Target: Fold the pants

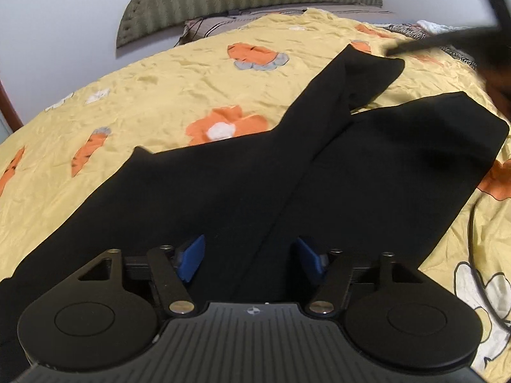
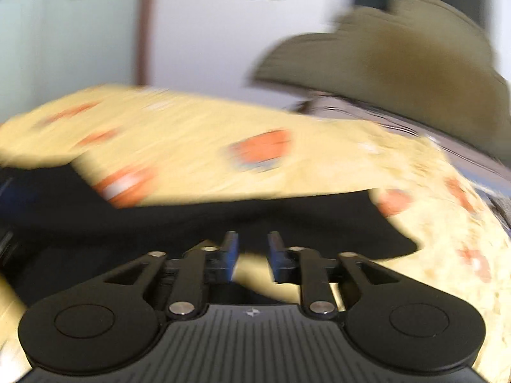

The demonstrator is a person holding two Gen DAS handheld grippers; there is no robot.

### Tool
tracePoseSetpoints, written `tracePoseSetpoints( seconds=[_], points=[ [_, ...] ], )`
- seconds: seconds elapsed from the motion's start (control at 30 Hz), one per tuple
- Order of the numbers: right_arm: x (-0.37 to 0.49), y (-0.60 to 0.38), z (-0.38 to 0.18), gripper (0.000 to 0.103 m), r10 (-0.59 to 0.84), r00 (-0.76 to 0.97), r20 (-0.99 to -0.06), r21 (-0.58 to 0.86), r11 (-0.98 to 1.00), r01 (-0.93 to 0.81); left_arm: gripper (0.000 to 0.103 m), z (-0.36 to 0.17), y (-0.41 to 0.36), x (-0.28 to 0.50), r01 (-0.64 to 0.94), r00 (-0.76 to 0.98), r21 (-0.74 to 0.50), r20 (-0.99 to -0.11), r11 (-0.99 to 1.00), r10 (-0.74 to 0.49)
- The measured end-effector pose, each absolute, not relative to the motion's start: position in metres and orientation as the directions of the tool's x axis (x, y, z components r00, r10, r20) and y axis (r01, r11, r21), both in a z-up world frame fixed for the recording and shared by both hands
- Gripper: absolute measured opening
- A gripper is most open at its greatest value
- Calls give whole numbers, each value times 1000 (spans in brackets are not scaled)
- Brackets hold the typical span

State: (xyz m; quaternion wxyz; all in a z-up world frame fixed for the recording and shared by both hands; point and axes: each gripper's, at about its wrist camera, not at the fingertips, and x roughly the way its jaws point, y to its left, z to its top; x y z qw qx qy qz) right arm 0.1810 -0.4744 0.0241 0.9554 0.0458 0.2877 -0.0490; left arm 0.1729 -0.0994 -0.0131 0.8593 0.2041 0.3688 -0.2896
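Black pants (image 1: 287, 172) spread flat on the bed's yellow carrot-print quilt (image 1: 153, 95), running forward and to the right from the left hand-held gripper (image 1: 249, 255). Left hand-held gripper wide open, blue pads (image 1: 191, 257) well apart, hovering low over the near end of the pants with dark cloth between and beneath the fingers; nothing gripped. Two legs fanned ahead of it, one reaching far forward, the other off to the right. Green headboard (image 1: 249, 0) far ahead. Thin black cable (image 1: 472, 223) on the quilt to the right.

Right wrist view blurred. Right hand-held gripper (image 2: 253, 255) partly open, a narrow gap between its pads (image 2: 231, 255), apparently empty, just short of the pants' edge (image 2: 287, 220), which crosses directly ahead; quilt (image 2: 198, 146) beyond.
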Motion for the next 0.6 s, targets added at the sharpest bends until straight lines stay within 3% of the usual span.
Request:
tracePoseSetpoints(
  seconds=[0.13, 0.2, 0.27, 0.33, 0.4, 0.47, 0.5, 0.53, 0.6],
  points=[
    [249, -550, 7, 42, -112, 789, -604, 248, 915, 319, 47, -21, -112, 169, 659, 585, 179, -732, 731, -348],
    [278, -573, -3, 42, -159, 746, -646, 246, 882, 401, 38, -20, -114, 169, 660, 587, 175, -727, 730, -356],
    [300, -586, -13, 51, -184, 712, -678, 214, 877, 431, 32, -19, -113, 171, 664, 575, 150, -728, 732, -373],
    [315, -595, -23, 73, -167, 701, -694, 207, 885, 416, 24, -18, -112, 174, 666, 565, 124, -728, 736, -388],
    [325, -595, -31, 73, -193, 675, -712, 147, 899, 413, 14, -17, -113, 176, 663, 563, 115, -727, 739, -392],
    [329, -596, -42, 44, -194, 654, -731, 120, 907, 404, 8, -17, -113, 177, 665, 560, 109, -727, 739, -396],
    [327, -599, -44, 20, -180, 660, -729, 142, 904, 403, 6, -17, -113, 177, 665, 559, 102, -726, 740, -402],
    [321, -601, -41, 10, -175, 681, -711, 164, 901, 402, 5, -17, -113, 177, 665, 559, 96, -722, 741, -408],
    [306, -603, -31, 8, -180, 717, -673, 173, 905, 389, 4, -17, -113, 176, 661, 563, 94, -718, 744, -409]
  ],
)
